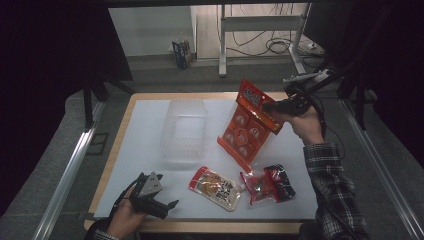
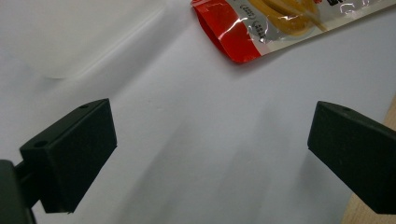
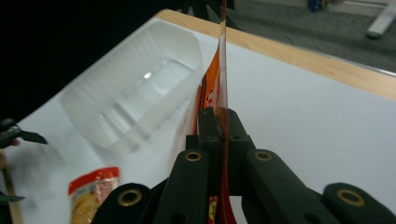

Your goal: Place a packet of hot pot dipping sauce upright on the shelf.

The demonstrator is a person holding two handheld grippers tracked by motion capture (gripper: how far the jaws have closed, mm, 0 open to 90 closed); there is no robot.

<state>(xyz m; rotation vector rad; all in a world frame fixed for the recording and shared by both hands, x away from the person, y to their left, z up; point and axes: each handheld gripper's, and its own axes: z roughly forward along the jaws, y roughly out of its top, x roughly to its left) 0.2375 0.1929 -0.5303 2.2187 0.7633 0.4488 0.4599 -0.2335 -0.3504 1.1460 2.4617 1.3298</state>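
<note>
the orange snack bag [image 1: 248, 125] is hanging from your right claw [image 1: 272, 107], its upper edge pinched flat between the pressed-together jaws, so the bag's long axis is running down and away to the left, its lower corner close above the white sheet on the desk [image 1: 295, 150]. the clear plastic bin [image 1: 183, 130] is sitting just beyond that hanging corner, on the far side from your right hand, with its long side roughly in line with the bag. your left claw [image 1: 159, 201] is resting spread and empty, well apart, nearer the noodle packet [image 1: 216, 187] and the red and black packets [image 1: 267, 183]. the right one looks better placed for the drop.
</note>
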